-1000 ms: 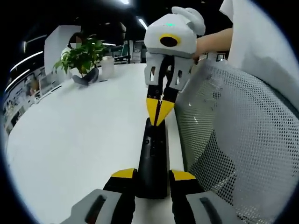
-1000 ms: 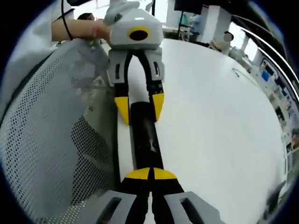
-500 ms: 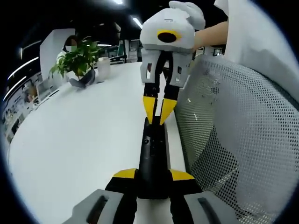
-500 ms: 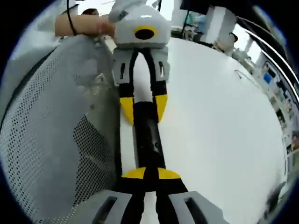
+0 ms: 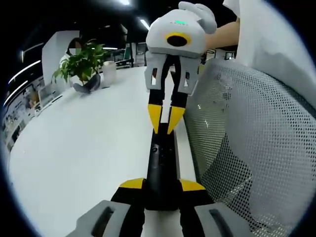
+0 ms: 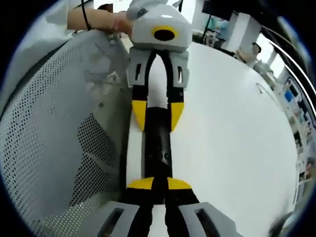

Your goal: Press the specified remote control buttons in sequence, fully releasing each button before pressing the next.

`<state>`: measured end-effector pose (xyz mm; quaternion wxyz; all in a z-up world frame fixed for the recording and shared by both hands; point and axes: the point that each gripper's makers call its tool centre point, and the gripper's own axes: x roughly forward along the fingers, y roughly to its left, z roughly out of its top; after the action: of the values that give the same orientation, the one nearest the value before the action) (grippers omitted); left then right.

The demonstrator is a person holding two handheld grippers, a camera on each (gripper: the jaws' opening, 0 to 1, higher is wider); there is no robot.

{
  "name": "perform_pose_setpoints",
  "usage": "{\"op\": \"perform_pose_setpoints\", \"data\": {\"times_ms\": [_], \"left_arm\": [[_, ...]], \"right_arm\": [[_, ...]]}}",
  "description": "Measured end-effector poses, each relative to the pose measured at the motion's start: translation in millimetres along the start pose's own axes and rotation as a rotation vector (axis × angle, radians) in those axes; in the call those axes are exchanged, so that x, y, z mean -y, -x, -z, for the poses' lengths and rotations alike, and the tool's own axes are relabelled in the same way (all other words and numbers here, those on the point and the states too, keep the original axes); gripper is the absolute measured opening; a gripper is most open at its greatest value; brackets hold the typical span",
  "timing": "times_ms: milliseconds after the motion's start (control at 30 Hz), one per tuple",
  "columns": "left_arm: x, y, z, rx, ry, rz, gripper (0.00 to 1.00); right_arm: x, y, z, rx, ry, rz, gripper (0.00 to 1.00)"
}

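A long black remote control [image 5: 162,163] lies along the white table's edge. My left gripper [image 5: 162,185] is shut on its near end, yellow pads against both sides. The right gripper view looks the other way along the remote [image 6: 157,143], with the left gripper [image 6: 158,116] clamping its far end. My right gripper [image 6: 159,183] hovers over the opposite end, its yellow fingertips [image 6: 140,183] a narrow gap apart. From the left gripper view, the right gripper [image 5: 163,123] comes down from above, tips parted just over the remote's far end.
A grey mesh chair back [image 5: 247,148] [image 6: 49,123] stands close beside the remote. The white table [image 5: 79,138] [image 6: 232,138] stretches away on the other side. A potted plant [image 5: 84,64] and a white cup [image 5: 109,71] sit far back. A person's arm [image 5: 224,34] shows.
The right gripper's tips were pressed together on the remote's far end; they have parted slightly and the gripper has risen a little. The left gripper keeps its hold.
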<state>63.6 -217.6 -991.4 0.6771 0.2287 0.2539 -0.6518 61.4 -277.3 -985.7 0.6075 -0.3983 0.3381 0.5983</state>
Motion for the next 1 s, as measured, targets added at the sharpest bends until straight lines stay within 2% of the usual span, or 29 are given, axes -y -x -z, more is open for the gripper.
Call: {"op": "perform_pose_setpoints", "data": {"times_ms": [133, 267, 400, 500, 600, 667, 700, 733, 767, 800, 833, 900, 1000], "left_arm": [[0.0, -0.3, -0.3, 0.000, 0.001, 0.000, 0.24], [-0.3, -0.7, -0.2, 0.003, 0.004, 0.001, 0.24], [-0.3, -1.2, -0.2, 0.004, 0.006, 0.002, 0.24], [-0.4, -1.4, -0.3, 0.008, 0.006, 0.001, 0.24], [-0.6, -1.6, -0.3, 0.007, 0.008, 0.001, 0.24], [-0.6, -1.7, -0.3, 0.008, 0.009, 0.001, 0.24], [-0.7, -1.7, -0.3, 0.009, 0.010, 0.001, 0.24], [-0.8, -1.7, -0.4, 0.010, 0.010, 0.001, 0.24], [-0.8, -1.7, -0.3, 0.011, 0.011, 0.001, 0.24], [-0.9, -1.9, -0.4, 0.012, 0.012, 0.001, 0.24], [-1.0, -1.8, -0.4, 0.013, 0.012, 0.001, 0.24], [-1.0, -2.0, -0.4, 0.012, 0.009, -0.001, 0.25], [-1.2, -2.4, -0.1, 0.011, 0.007, -0.002, 0.25]], "right_arm": [[0.0, -0.6, -0.2, 0.000, 0.007, -0.017, 0.04], [-0.4, -2.6, -0.9, -0.049, 0.064, -0.038, 0.05], [-0.2, -4.4, 0.0, -0.106, 0.055, -0.046, 0.05], [0.4, -4.1, 1.4, -0.111, 0.034, -0.044, 0.05], [1.2, -3.3, 1.1, -0.062, -0.051, -0.045, 0.05], [2.6, -2.0, -0.1, 0.022, -0.086, -0.036, 0.05], [3.6, -1.3, -0.8, 0.083, -0.128, -0.025, 0.04], [3.2, -0.9, 0.0, 0.115, -0.187, -0.017, 0.05], [3.7, -1.7, -3.1, 0.179, -0.213, -0.011, 0.06], [2.6, -2.1, -4.5, 0.202, -0.210, -0.010, 0.08], [1.9, -2.7, -5.6, 0.219, -0.188, -0.003, 0.09], [0.1, -2.9, -5.1, 0.207, -0.125, 0.019, 0.09], [1.6, -3.3, -6.2, 0.197, -0.123, 0.006, 0.09]]}}
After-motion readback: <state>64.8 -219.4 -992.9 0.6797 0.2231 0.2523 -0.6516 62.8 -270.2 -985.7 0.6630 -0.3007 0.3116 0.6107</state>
